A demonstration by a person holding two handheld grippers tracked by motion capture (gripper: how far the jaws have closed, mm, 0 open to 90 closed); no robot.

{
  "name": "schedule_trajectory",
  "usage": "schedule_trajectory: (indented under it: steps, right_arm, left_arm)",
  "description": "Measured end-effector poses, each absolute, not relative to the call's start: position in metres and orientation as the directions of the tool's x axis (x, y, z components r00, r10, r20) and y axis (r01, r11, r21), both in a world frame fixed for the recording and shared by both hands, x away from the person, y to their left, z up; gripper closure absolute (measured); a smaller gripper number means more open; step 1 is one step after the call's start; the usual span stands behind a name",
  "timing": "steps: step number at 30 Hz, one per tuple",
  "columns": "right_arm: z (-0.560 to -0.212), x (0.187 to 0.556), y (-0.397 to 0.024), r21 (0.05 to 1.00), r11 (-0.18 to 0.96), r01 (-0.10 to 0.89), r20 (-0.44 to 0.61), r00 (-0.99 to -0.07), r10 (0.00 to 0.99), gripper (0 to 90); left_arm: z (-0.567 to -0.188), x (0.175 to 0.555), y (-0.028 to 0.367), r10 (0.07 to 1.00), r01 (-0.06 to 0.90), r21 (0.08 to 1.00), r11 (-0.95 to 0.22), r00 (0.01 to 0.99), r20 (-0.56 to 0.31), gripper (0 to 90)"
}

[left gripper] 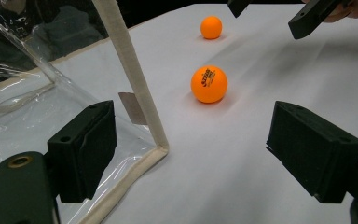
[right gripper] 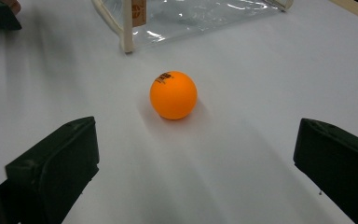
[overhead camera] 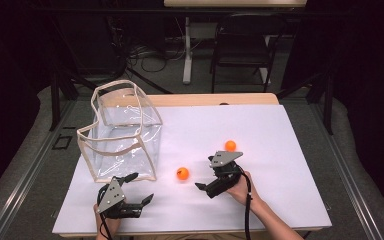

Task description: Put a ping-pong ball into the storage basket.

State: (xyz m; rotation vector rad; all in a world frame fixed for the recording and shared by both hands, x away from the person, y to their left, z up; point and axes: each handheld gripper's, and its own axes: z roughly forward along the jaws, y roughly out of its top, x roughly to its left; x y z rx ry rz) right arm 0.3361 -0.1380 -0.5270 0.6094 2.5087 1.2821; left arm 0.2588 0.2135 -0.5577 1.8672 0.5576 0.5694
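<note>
Facing the nearer orange ball (right gripper: 173, 94) from close range, the right tongs (overhead camera: 206, 183) stand wide open and hold nothing; in the right gripper view the ball lies on the white counter (overhead camera: 280, 165) just ahead of the gap between the two jaws, touching neither. The left tongs (overhead camera: 140, 189) are likewise spread wide and empty; in the left gripper view one jaw sits just in front of the cloth-trimmed lower corner of the clear bag (left gripper: 135, 88), without visible contact, and the other jaw stands over bare counter. The same ball (left gripper: 209, 84) lies beyond the left tongs, slightly toward the open-counter jaw, with printed lettering showing on its upper face. A second orange ball (overhead camera: 230, 145) rests farther out, just past the right tongs in the high view and well apart from the left tongs. The bag stands upright, mouth open, directly beyond the left tongs.
</note>
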Motion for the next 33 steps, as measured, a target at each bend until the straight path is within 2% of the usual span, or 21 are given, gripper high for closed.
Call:
schedule_trajectory:
  steps: [33]
  right_arm:
    - [-0.534,0.356,-0.087,0.782,0.577,0.236,-0.032,-0.909,0.415,0.0]
  left_arm:
    - [-0.558,0.261,0.212,0.606,0.105,0.936,-0.335,0.785,0.128,15.7]
